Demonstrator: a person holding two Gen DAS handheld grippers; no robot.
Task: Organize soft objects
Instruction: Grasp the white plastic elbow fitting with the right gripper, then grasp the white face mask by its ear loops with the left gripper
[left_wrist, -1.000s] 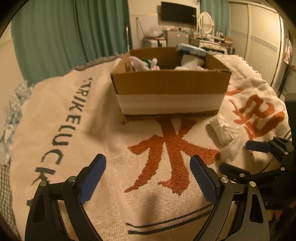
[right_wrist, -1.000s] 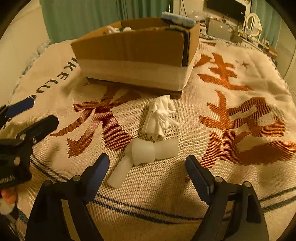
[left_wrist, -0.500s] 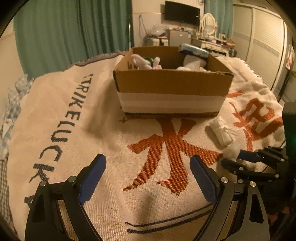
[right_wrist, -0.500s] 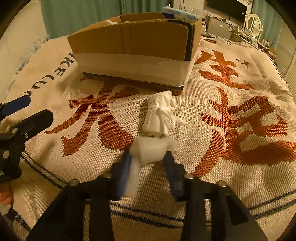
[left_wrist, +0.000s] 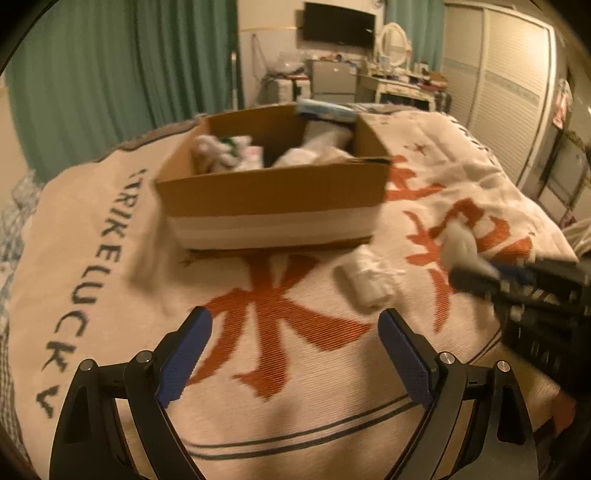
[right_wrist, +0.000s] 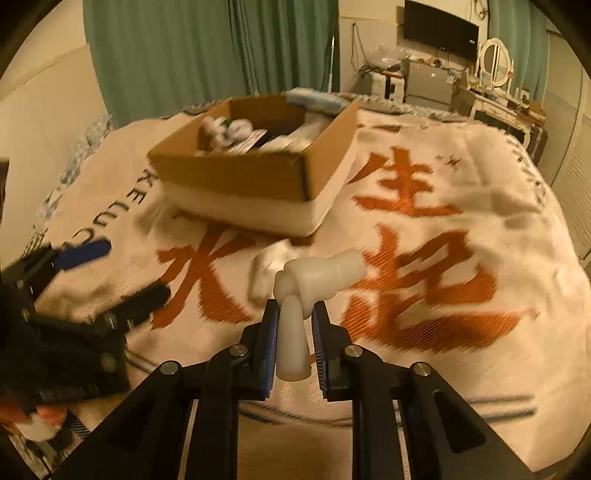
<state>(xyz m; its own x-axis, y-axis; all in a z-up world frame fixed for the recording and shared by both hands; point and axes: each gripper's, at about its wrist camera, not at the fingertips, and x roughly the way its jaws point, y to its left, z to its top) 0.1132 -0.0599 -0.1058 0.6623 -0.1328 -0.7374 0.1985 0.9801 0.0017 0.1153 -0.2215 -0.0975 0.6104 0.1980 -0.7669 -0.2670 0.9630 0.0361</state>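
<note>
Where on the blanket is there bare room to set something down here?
Free: the blanket left of the cardboard box, and the stretch right of it. Crowded: just in front of the box, where the white bundle lies and the right gripper holds the white soft piece.

Motion blur smears the cardboard box's (left_wrist: 273, 199) contents beyond telling.

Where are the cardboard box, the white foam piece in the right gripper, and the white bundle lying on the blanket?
cardboard box (left_wrist: 273, 192), left wrist view, front wall.
white foam piece (right_wrist: 325, 275), right wrist view, thick upper tube.
white bundle (left_wrist: 364, 282), left wrist view, its middle.
right gripper (right_wrist: 294, 314), right wrist view, between fingertips.
</note>
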